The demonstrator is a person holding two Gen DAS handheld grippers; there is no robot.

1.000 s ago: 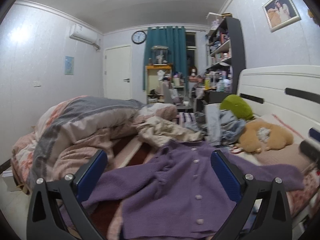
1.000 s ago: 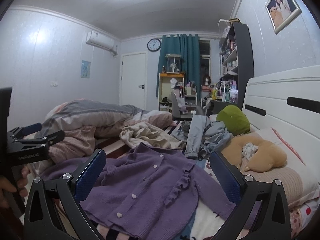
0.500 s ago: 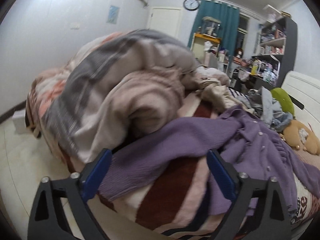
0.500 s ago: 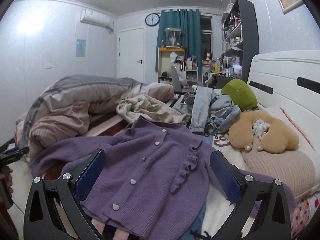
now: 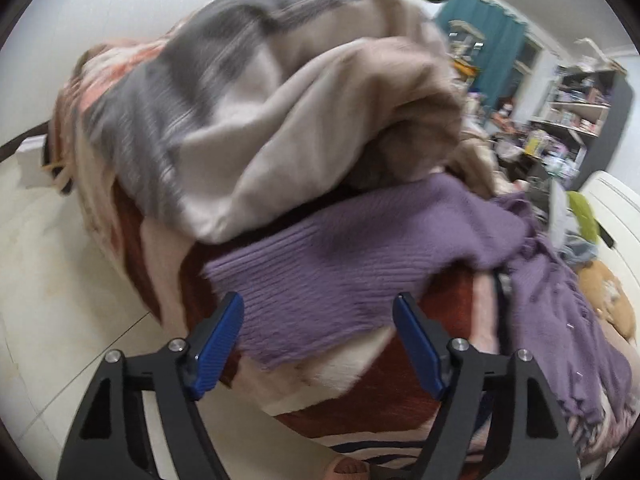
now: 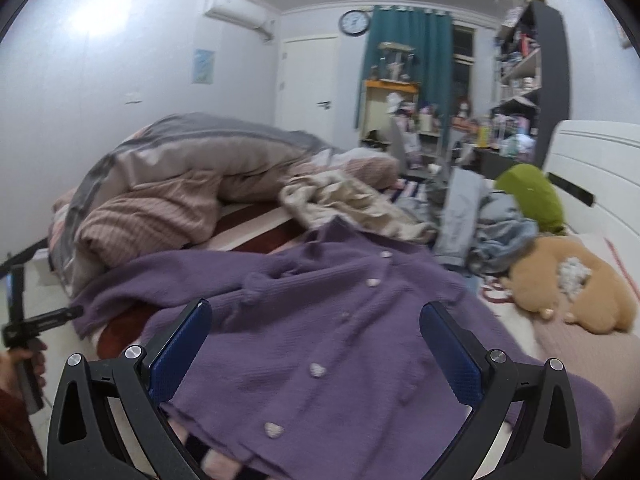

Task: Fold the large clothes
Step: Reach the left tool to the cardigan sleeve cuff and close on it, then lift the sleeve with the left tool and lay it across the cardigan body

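A purple knit cardigan [image 6: 340,320] with pale buttons lies spread face up on the bed. Its left sleeve [image 5: 332,272] stretches to the bed's edge. My left gripper [image 5: 318,308] is open, its blue pads either side of the sleeve's cuff end, close to it. My right gripper [image 6: 316,320] is open and empty, low over the cardigan's front near the hem. The left gripper also shows in the right wrist view [image 6: 28,328] at the far left, held by a hand.
A bunched grey and pink duvet [image 5: 248,92] lies just behind the sleeve. A beige garment [image 6: 352,204], jeans [image 6: 460,216], a green cushion [image 6: 532,200] and a tan plush toy [image 6: 568,292] lie beyond the cardigan. A white headboard [image 6: 600,168] is at the right. Tiled floor [image 5: 48,280] lies left of the bed.
My left gripper has swung left and dropped down to the sleeve's cuff at the bed's edge. My right gripper has lowered and moved closer over the cardigan's front.
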